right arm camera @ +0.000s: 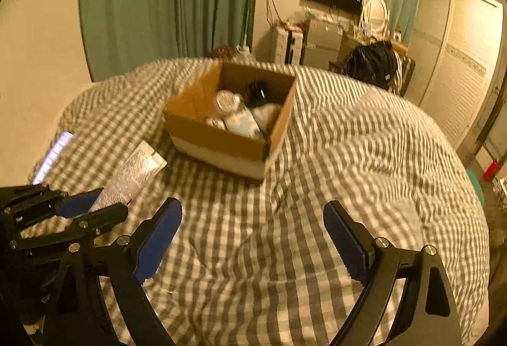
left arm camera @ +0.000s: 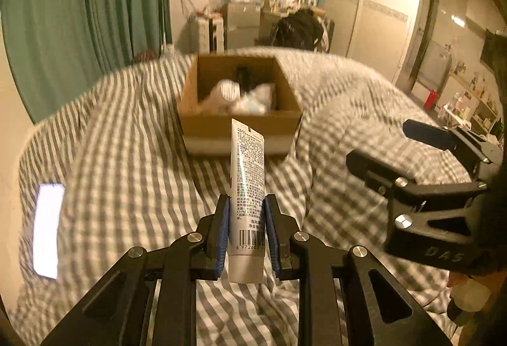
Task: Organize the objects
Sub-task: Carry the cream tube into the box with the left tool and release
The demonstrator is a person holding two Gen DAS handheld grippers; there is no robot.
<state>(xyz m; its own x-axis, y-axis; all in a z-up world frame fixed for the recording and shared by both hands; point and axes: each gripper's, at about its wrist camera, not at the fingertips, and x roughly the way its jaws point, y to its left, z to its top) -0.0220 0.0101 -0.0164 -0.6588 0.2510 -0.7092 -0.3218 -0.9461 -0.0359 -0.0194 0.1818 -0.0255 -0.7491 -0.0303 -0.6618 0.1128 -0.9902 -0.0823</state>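
My left gripper point(left arm camera: 245, 228) is shut on a white tube point(left arm camera: 247, 187) with a barcode, held above the checked bedspread and pointing toward the cardboard box point(left arm camera: 202, 124). The box holds several white containers and a dark bottle point(right arm camera: 256, 94). In the right wrist view the tube point(right arm camera: 133, 175) and the left gripper point(right arm camera: 92, 206) show at the left, short of the box point(right arm camera: 221, 140). My right gripper point(right arm camera: 253, 238) is open and empty over the bedspread; it also shows in the left wrist view point(left arm camera: 380, 146) at the right.
A lit phone point(left arm camera: 47, 228) lies on the grey checked bedspread point(left arm camera: 126, 156) at the left, also visible in the right wrist view point(right arm camera: 54, 152). Green curtains, a desk with a mirror and a wardrobe stand beyond the bed.
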